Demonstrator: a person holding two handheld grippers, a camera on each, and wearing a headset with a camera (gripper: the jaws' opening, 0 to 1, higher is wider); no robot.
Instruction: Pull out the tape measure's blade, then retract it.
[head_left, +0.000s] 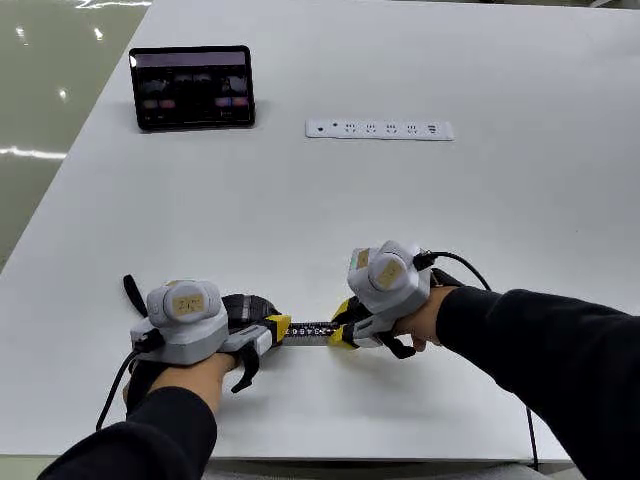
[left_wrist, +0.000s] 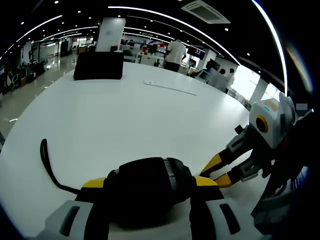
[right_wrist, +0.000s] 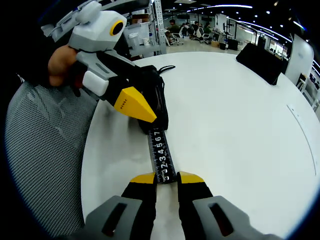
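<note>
left gripper (left_wrist: 150, 183): jaws spread partway and clamped on either side of the black tape measure (left_wrist: 145, 192), yellow tips pressed against its body. in the head view the left gripper (head_left: 272, 328) has the tape measure (head_left: 248, 308) held down on the tabletop (head_left: 420, 210), close to the near edge and left of its middle. a black wrist strap (left_wrist: 47, 162) trails from the housing onto the tabletop toward the left edge.

right gripper (right_wrist: 167, 178): jaws nearly together, pinching the free end of the blade (right_wrist: 159, 150); the hook itself is hidden between the tips. the printed numbers 3 to 7 read along the exposed blade (a short length is out). the blade lies flat, running straight from the housing mouth to the right gripper (head_left: 342, 325). the two grippers face each other tip to tip with the blade (head_left: 310, 328) between them, parallel to the near edge.

in the right gripper view the left gripper (right_wrist: 134, 104) sits over the tape measure (right_wrist: 156, 95).

far side of the tabletop: a dark tablet (head_left: 192, 86) toward the far left corner, and a white power strip (head_left: 380, 129) beside it, well apart from the work.
</note>
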